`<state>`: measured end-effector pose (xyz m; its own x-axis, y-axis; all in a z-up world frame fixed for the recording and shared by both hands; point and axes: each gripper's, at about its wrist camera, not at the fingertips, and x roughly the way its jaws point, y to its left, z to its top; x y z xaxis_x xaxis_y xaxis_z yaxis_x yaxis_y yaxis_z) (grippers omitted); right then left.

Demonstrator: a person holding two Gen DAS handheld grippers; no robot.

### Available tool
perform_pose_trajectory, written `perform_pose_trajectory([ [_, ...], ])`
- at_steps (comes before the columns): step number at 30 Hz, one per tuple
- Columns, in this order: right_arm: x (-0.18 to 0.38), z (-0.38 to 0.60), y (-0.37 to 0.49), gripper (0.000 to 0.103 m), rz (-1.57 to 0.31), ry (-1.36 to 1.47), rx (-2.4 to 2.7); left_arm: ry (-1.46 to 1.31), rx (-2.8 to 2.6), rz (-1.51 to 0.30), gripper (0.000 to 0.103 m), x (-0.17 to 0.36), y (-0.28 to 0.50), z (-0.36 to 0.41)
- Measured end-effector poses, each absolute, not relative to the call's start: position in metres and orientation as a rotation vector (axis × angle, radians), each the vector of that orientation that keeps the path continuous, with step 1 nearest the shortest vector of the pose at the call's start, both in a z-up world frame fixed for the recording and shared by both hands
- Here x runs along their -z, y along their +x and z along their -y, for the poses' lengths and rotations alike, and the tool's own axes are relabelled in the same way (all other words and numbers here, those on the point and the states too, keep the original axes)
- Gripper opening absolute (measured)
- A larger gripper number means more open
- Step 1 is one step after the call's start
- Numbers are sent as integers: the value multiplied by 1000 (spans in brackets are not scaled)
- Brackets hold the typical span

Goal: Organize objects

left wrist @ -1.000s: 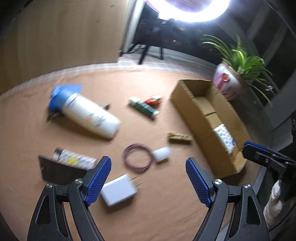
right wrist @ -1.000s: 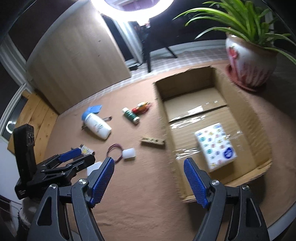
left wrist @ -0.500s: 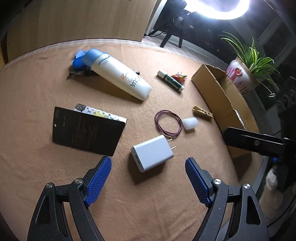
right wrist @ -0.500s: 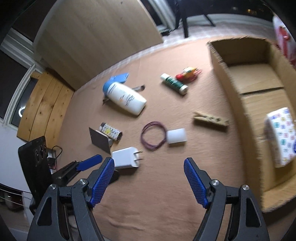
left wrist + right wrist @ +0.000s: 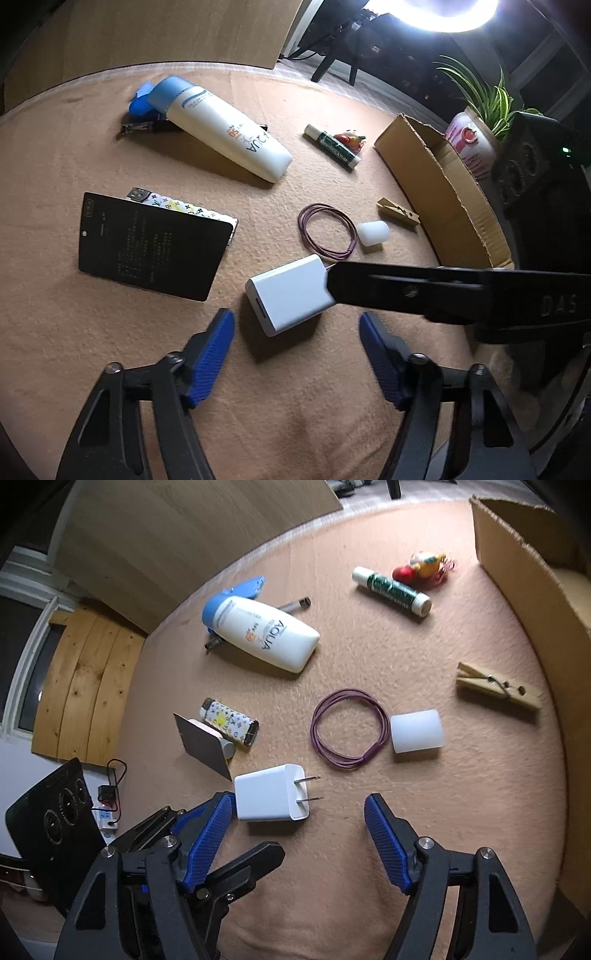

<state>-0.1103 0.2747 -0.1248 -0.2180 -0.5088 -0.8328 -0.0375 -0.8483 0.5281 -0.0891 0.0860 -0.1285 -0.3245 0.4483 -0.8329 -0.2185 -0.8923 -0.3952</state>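
Note:
A white plug charger [image 5: 290, 293] [image 5: 269, 797] lies on the tan cloth just ahead of both grippers. My left gripper [image 5: 297, 334] is open, its jaws either side of the charger's near end. My right gripper [image 5: 299, 819] is open, low over the cloth, its left pad beside the charger; its arm crosses the left wrist view [image 5: 443, 291]. A cardboard box [image 5: 439, 184] [image 5: 535, 590] stands at the right. Loose items: white lotion bottle [image 5: 225, 129] [image 5: 266, 635], purple cord loop [image 5: 327, 229] [image 5: 349, 733], white cap [image 5: 373, 232] [image 5: 417, 731], wooden clothespin [image 5: 399, 216] [image 5: 498, 690], green tube [image 5: 332, 146] [image 5: 391, 590].
A black card [image 5: 155, 251] leans on a patterned lighter [image 5: 229, 722]. A small red-yellow toy [image 5: 421, 566] lies by the green tube. A blue clip [image 5: 140, 103] sits behind the bottle. A potted plant [image 5: 476, 129] stands beyond the box. Wooden boards back the table.
Both grippers have dropped lower and closed in on the white charger. The right gripper swung left, away from the box, and its arm now crosses the left wrist view.

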Motion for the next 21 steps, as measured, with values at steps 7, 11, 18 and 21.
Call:
perform_pose_trajectory([
  [7,135,-272,-116,46,670,1754,2109,-1522,-2219,324,51,135,-92,-86],
  [11,142,-270,-119,37,664,1764,2090,-1520,-2215,327,47,135,-92,-87],
  [18,131,-272,-114,29,631,1722,2128,-1523,-2222,341,47,136,-95,-88],
  [21,121,-275,-111,25,617,1695,2141,-1506,-2219,350,46,131,-96,-94],
])
